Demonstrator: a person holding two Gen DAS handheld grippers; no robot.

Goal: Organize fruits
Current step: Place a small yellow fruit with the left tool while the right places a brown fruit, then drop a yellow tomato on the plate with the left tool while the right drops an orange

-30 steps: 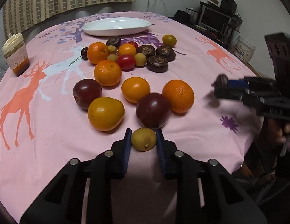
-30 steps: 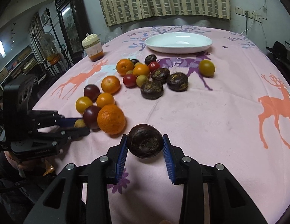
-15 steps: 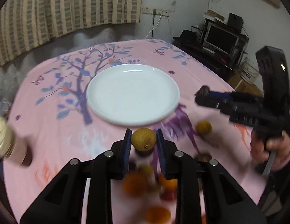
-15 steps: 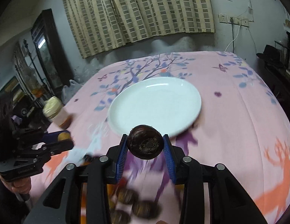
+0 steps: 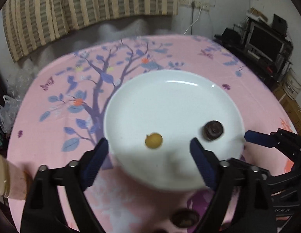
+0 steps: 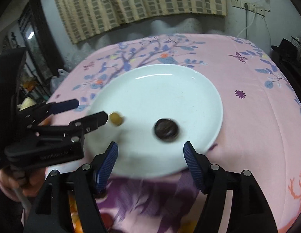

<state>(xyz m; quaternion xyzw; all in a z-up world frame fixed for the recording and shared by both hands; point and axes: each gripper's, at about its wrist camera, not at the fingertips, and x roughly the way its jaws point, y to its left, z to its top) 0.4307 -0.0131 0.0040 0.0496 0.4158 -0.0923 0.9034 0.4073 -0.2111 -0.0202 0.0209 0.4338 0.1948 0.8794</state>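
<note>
A white plate [image 5: 169, 97] [image 6: 179, 89] lies on the pink tablecloth. A small yellow fruit [image 5: 153, 140] [image 6: 116, 118] and a dark brown round fruit [image 5: 213, 130] [image 6: 166, 130] are over the plate, both blurred and free of any pads. My left gripper [image 5: 148, 155] hangs over the plate's near edge, its jaws opening wide, nothing pressed between them. My right gripper [image 6: 150, 157] is also opening over the near rim, the dark fruit just ahead of its fingers. Each gripper shows in the other's view, the left gripper [image 6: 86, 110] and a right fingertip [image 5: 257, 138].
The pink cloth [image 5: 53, 136] with a tree print covers the round table. More fruit [image 5: 184, 218] lies blurred below the grippers. A jar [image 5: 3, 176] stands at the left edge. A striped curtain hangs behind, and a TV stand [image 5: 266, 44] is at the right.
Both grippers moved from the fruit pile forward over the plate. Both opened and let go: the yellow fruit left the left gripper, the dark fruit left the right.
</note>
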